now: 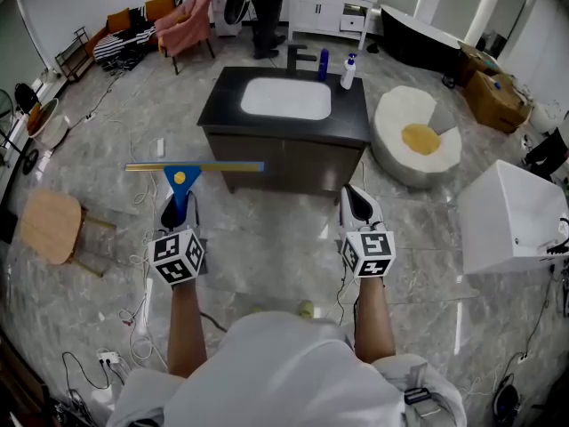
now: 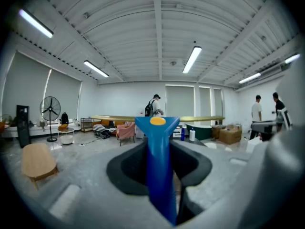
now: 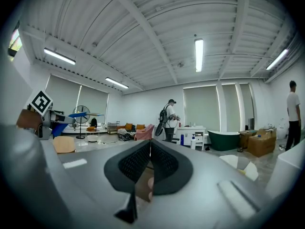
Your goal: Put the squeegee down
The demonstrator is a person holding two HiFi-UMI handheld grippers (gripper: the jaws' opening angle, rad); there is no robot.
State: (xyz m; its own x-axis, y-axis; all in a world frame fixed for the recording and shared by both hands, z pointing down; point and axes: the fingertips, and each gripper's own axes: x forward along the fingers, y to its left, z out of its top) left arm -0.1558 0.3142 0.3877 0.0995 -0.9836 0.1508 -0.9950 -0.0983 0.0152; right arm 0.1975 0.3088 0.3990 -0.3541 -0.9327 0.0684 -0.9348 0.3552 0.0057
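Observation:
The squeegee has a blue handle with a yellow dot and a long yellow blade lying crosswise. My left gripper is shut on the handle and holds it roughly level in the air, short of the black vanity. In the left gripper view the blue handle runs up between the dark pads, with the blade across the top. My right gripper hovers beside it, shut with nothing in it. Its pads meet at the tip.
The vanity carries a white basin, a blue bottle and a white spray bottle. A wooden stool stands left, a white round seat and a white box right. Cables lie on the marble floor. A person stands beyond.

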